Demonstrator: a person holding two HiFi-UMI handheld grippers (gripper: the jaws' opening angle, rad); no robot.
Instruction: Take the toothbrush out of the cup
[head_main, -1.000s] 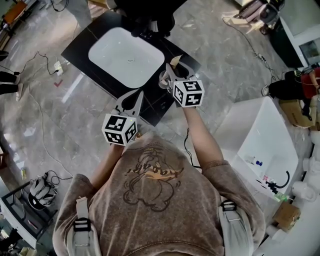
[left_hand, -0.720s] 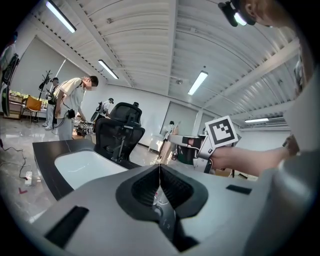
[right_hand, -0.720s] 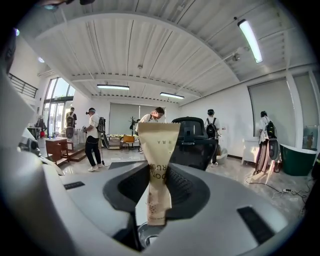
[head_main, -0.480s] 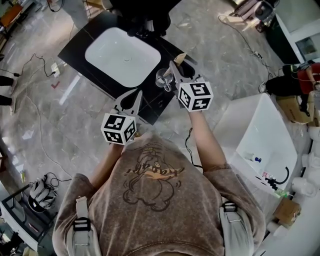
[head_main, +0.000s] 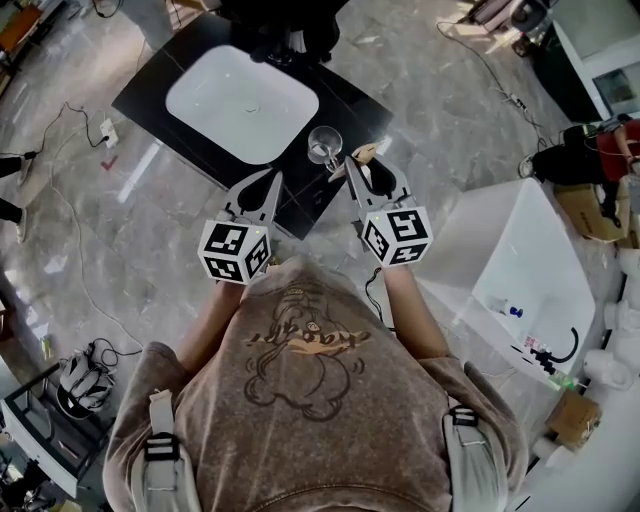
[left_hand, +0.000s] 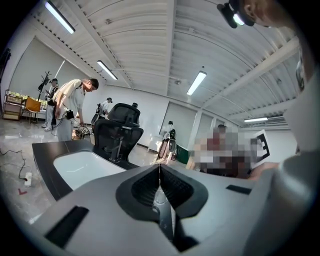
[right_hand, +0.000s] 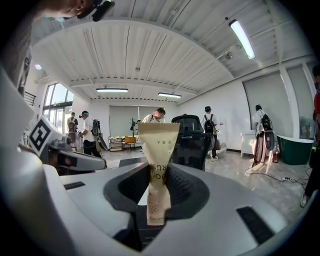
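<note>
A clear glass cup (head_main: 323, 147) stands on the black counter (head_main: 345, 105), right of the white sink (head_main: 243, 103). My right gripper (head_main: 362, 163) is just right of the cup and shut on a beige paper-wrapped toothbrush (head_main: 364, 152). In the right gripper view the wrapped toothbrush (right_hand: 158, 160) stands upright between the pads of the right gripper (right_hand: 159, 175), with its flat top above them. My left gripper (head_main: 260, 183) hovers at the counter's near edge, left of the cup. In its own view the left gripper (left_hand: 160, 172) is shut with nothing in it.
A black office chair (left_hand: 117, 132) stands behind the sink (left_hand: 82, 167). A large white tub (head_main: 520, 270) sits on the floor at the right. Cables and boxes lie about the marble floor. Several people stand far off in the room.
My right gripper has drawn back and to the right from over the cup, with the wrapped toothbrush in it. The cup now stands apart in plain view. The left gripper has hardly moved.
</note>
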